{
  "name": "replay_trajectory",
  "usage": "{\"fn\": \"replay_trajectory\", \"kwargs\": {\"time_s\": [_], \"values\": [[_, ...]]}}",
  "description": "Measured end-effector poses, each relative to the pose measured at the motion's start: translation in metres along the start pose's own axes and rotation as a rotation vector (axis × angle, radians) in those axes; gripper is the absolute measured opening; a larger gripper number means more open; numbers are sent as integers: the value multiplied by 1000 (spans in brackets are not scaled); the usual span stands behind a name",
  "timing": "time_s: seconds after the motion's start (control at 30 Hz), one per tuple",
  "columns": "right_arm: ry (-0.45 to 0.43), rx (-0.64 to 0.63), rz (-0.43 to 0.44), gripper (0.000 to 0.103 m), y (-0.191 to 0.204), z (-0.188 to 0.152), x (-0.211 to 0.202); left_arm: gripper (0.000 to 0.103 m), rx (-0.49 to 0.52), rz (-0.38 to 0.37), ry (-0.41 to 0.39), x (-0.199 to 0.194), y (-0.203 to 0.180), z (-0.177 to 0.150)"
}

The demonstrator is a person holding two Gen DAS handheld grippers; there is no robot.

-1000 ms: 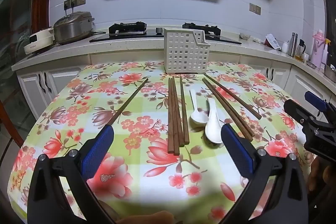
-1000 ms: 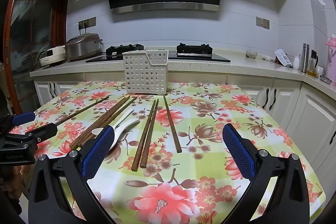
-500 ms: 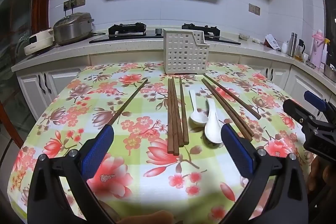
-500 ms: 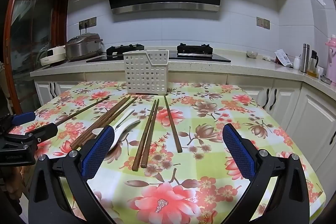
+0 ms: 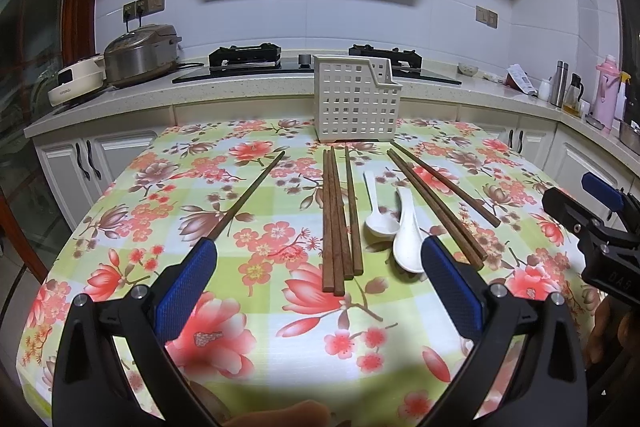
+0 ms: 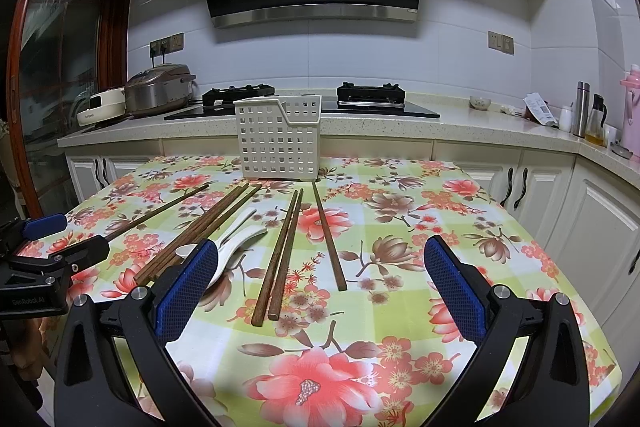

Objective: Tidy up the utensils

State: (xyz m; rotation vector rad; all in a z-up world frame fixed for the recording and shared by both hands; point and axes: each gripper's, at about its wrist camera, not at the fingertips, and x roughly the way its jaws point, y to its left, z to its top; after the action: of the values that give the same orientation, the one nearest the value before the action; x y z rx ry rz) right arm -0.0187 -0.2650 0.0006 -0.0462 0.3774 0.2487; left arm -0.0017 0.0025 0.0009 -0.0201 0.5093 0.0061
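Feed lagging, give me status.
Both tongs open, empty. Chopsticks, spoons flat on table; basket standing behind. Nothing in the way.

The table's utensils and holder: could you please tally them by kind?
Wooden chopsticks: 8, counting the tight middle bundle as 4
White spoons: 2
White holder: 1
Total: 11

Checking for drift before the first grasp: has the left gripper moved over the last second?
No. Left gripper holds position; the white basket sits unchanged in its view.
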Motion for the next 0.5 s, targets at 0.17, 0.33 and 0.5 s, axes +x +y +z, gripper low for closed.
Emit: {"fn": "replay_trajectory", "kwargs": {"time_s": [0.17,0.33,0.5], "values": [[0,0,1,96,-1,0,-1,99,9,-1,2,0,0,0],[1,2,1,96,-1,0,-1,99,8,-13,9,3,0,0],[0,1,1,96,-1,0,-1,99,8,-13,9,3,0,0]]}}
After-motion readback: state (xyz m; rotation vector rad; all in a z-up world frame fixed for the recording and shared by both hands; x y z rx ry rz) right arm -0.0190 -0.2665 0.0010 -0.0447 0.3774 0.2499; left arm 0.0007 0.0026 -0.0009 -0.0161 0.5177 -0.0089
